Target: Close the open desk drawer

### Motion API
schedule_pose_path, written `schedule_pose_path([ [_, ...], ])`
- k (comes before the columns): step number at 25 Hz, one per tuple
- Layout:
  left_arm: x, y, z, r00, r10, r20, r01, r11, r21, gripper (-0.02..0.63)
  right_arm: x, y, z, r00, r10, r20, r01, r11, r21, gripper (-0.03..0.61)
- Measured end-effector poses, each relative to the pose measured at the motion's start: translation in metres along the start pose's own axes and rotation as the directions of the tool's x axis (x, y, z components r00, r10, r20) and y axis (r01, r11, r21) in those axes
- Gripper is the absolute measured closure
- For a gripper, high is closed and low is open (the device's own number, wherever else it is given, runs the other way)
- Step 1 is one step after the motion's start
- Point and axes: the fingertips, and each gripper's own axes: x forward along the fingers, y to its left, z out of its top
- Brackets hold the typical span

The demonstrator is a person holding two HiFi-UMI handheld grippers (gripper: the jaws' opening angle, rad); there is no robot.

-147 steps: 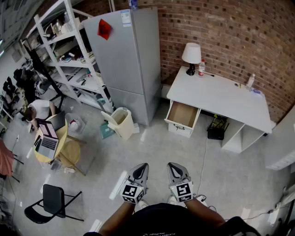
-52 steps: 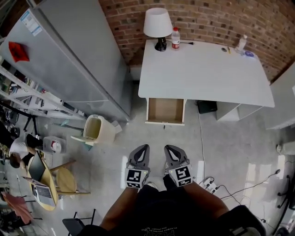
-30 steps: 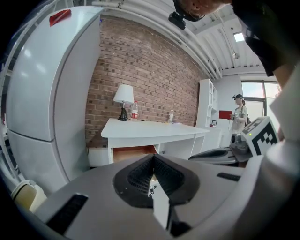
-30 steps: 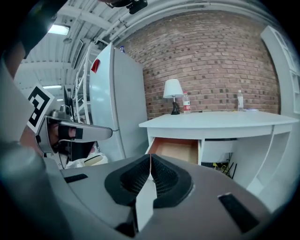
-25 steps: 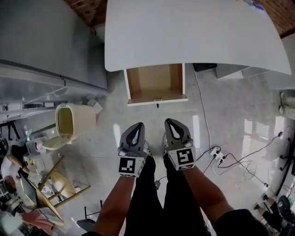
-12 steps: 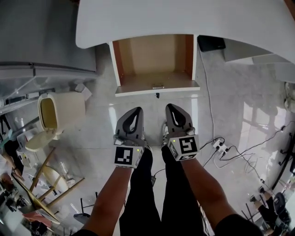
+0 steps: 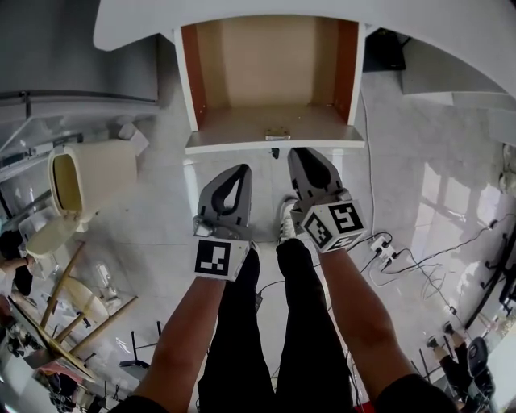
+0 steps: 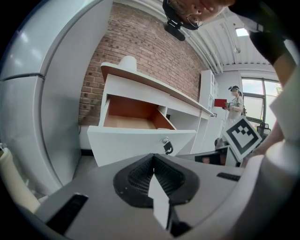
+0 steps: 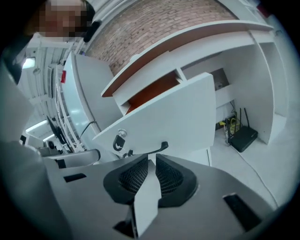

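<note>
The left gripper (image 7: pixel 236 171) and the right gripper (image 7: pixel 301 155) are both closed, holding nothing, just in front of the open drawer (image 7: pixel 234 148).

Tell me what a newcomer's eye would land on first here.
The open drawer, its bare wooden inside showing, juts from under the white desk at the top of the head view. Just below it, the left gripper and right gripper point at its front, both shut.
</note>
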Motion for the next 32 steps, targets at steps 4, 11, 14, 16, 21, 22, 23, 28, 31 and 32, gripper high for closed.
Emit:
schedule_pose_path([
  [4,-0.001,-0.003,-0.003,1.0,-0.003,-0.005,0.003,1.0,-0.004,0.606,0.006,-0.005,-0.003,0.998,0.057,0.024,-0.059,0.992,0.114,0.439],
  [11,-0.003,-0.007,-0.008,1.0,-0.015,-0.006,0.015,1.0,-0.011,0.606,0.02,-0.016,-0.004,0.995,0.073,0.07,-0.087,0.97,0.226,0.434],
  [14,-0.003,-0.008,-0.01,1.0,-0.019,-0.007,0.019,1.0,-0.013,0.606,0.026,-0.019,0.0,0.991,0.085,0.107,-0.113,0.951,0.287,0.434],
  [16,-0.004,-0.007,-0.013,1.0,-0.019,-0.011,0.018,1.0,-0.015,0.606,0.03,-0.021,0.001,0.988,0.089,0.126,-0.126,0.941,0.315,0.434],
  [21,-0.007,-0.002,-0.019,1.0,-0.016,-0.022,0.016,1.0,-0.001,0.606,0.036,-0.02,0.003,0.98,0.118,0.163,-0.169,0.921,0.351,0.433],
  [22,-0.008,-0.001,-0.02,1.0,-0.013,-0.024,0.013,1.0,-0.003,0.607,0.035,-0.019,0.003,0.978,0.124,0.166,-0.177,0.918,0.356,0.433],
  [23,-0.01,0.0,-0.02,1.0,-0.01,-0.028,0.01,1.0,-0.006,0.607,0.035,-0.019,0.003,0.977,0.131,0.167,-0.185,0.915,0.36,0.434],
  [28,-0.01,0.003,-0.024,0.999,0.001,-0.037,-0.002,1.0,-0.014,0.606,0.037,-0.014,0.006,0.969,0.182,0.169,-0.232,0.907,0.353,0.457],
  [31,-0.008,0.002,-0.022,1.0,0.003,-0.03,-0.003,1.0,-0.017,0.606,0.035,-0.012,0.009,0.965,0.2,0.17,-0.25,0.899,0.361,0.486],
  [32,-0.007,0.002,-0.021,1.0,0.002,-0.029,-0.002,1.0,-0.015,0.606,0.035,-0.012,0.01,0.964,0.201,0.172,-0.253,0.894,0.369,0.489],
])
